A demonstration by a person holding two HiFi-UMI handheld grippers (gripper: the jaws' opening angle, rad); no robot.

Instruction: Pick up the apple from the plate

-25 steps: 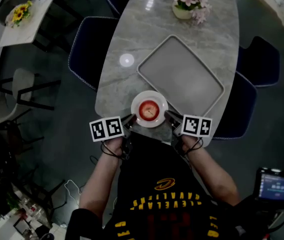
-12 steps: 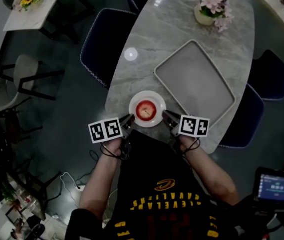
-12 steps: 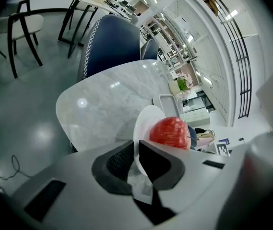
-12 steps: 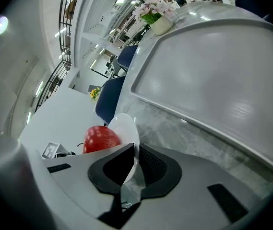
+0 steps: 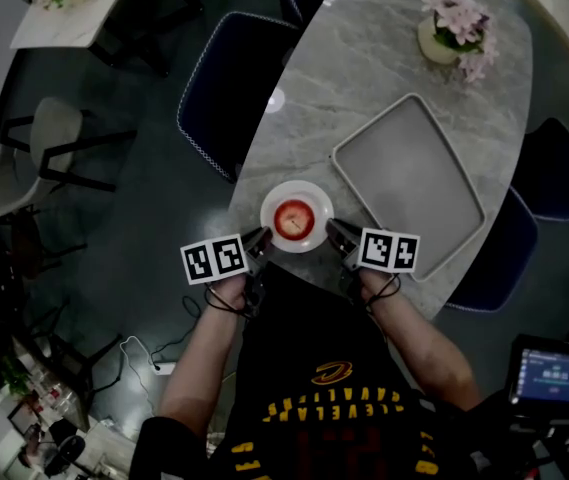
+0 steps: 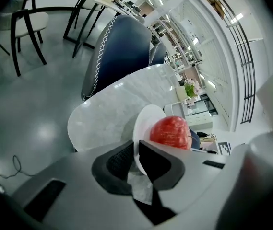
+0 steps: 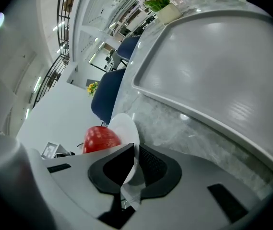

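While left gripper (image 6: 136, 158) clamps plate (image 5: 297, 187) rim from left, right gripper (image 7: 134, 163) clamps opposite rim, both jaw pairs nearly together on thin edge. Red apple (image 5: 294, 218) at plate centre, between grippers, jaws not touching it. Plate at near end of marble table (image 5: 364, 58). Grey tray (image 5: 409, 183) just beyond, to right. Flower pot (image 5: 444, 43) at far end. Blue chair (image 5: 234, 78) left of table.
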